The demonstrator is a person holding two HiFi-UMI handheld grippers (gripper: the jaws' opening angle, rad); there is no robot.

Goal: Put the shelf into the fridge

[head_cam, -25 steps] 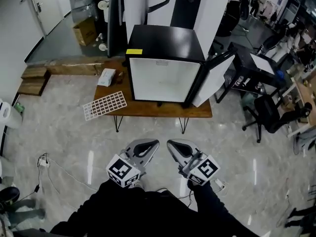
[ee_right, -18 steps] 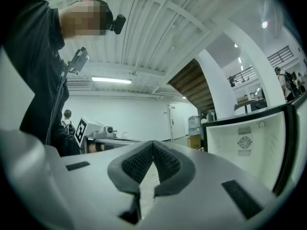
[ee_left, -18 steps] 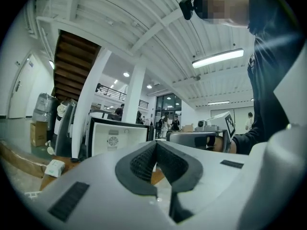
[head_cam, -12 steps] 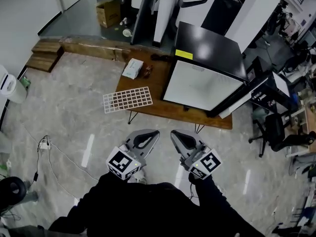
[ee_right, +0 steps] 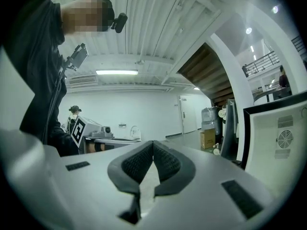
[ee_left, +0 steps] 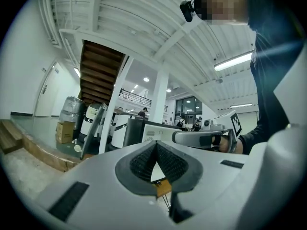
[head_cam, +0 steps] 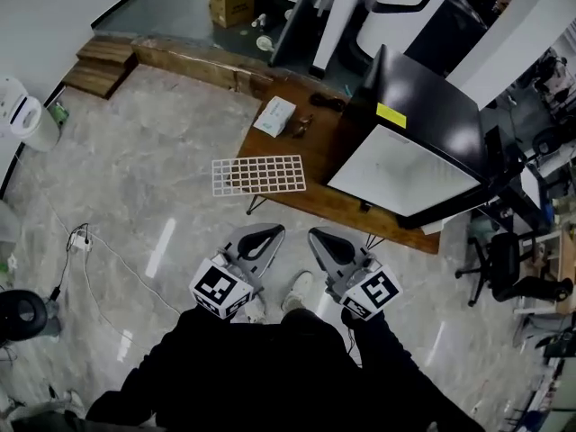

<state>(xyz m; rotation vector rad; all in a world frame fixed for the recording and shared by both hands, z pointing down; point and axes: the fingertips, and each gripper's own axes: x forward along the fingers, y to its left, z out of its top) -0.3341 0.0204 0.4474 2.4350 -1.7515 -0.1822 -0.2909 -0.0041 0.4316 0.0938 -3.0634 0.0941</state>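
Fridge [head_cam: 407, 171] interior washed out, detail indistinct

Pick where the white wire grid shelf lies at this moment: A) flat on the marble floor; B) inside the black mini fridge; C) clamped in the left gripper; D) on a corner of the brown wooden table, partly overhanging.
D: the white wire grid shelf sits on the brown wooden table's corner, jutting past its edge, apart from the black mini fridge.

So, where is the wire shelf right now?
Head view: the white wire shelf lies on the wooden table's left end, overhanging its edge, left of the black fridge.
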